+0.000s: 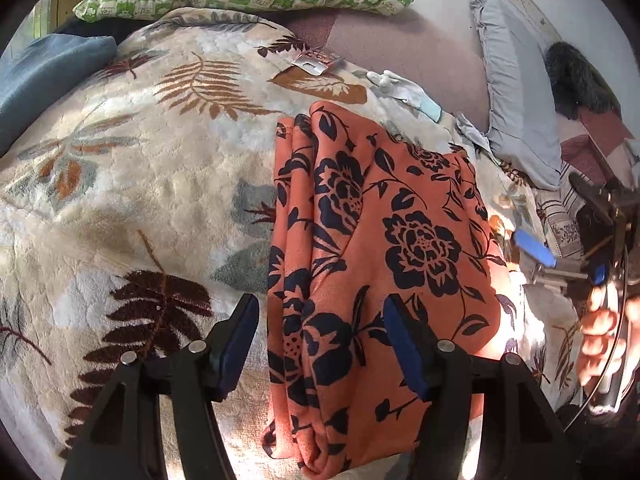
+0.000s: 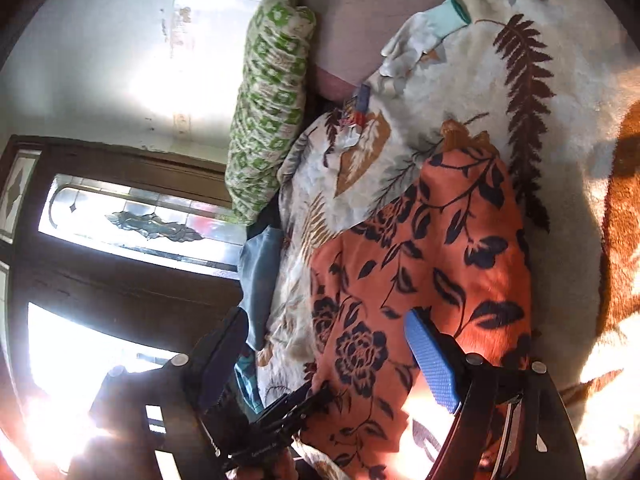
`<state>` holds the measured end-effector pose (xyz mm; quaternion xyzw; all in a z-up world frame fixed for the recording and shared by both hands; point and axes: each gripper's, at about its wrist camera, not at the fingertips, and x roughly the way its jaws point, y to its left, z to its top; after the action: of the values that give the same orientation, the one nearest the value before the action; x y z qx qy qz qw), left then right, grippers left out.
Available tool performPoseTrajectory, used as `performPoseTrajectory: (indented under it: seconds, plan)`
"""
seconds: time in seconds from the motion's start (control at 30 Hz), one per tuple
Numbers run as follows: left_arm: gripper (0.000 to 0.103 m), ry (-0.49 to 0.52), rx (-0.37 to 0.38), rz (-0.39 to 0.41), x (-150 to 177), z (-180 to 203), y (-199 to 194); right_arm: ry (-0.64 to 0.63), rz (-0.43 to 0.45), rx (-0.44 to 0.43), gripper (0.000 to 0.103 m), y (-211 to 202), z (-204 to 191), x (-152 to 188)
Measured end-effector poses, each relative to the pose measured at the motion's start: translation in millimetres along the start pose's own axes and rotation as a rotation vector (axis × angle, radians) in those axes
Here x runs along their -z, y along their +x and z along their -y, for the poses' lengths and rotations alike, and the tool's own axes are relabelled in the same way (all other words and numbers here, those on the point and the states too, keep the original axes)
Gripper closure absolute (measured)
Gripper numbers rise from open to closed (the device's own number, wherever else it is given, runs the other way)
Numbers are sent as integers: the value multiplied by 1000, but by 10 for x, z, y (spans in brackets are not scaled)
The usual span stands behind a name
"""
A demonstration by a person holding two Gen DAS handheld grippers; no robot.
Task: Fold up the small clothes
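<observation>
Orange flowered cloth (image 1: 384,240) lies folded in a long strip on the leafy blanket (image 1: 132,184), so most folding looks done, while the left gripper (image 1: 320,344) and right gripper (image 2: 328,360) both hang spread above it, pinching nothing.

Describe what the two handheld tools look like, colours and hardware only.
Both are black two-finger frames with round silver rivets at the pivots. The left tool has dark blue pads lining its fingers. The right tool carries brighter blue pads with a fine knurled texture. A thin cable runs by the hand gripping it.
</observation>
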<state>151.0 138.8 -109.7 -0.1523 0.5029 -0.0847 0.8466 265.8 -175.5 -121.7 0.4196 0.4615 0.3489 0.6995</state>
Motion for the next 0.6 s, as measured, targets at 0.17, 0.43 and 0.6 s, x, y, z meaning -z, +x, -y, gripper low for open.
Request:
performPoseTrajectory:
  seconds: [0.17, 0.43, 0.6]
  plan:
    - [38, -22, 9, 6, 61, 48, -169, 37, -55, 115, 18, 219, 381, 292]
    - [33, -57, -7, 50, 232, 140, -372, -21, 25, -22, 17, -205, -93, 592]
    - [33, -40, -104, -18, 411, 130, -100, 59, -74, 69, 16, 112, 371, 844]
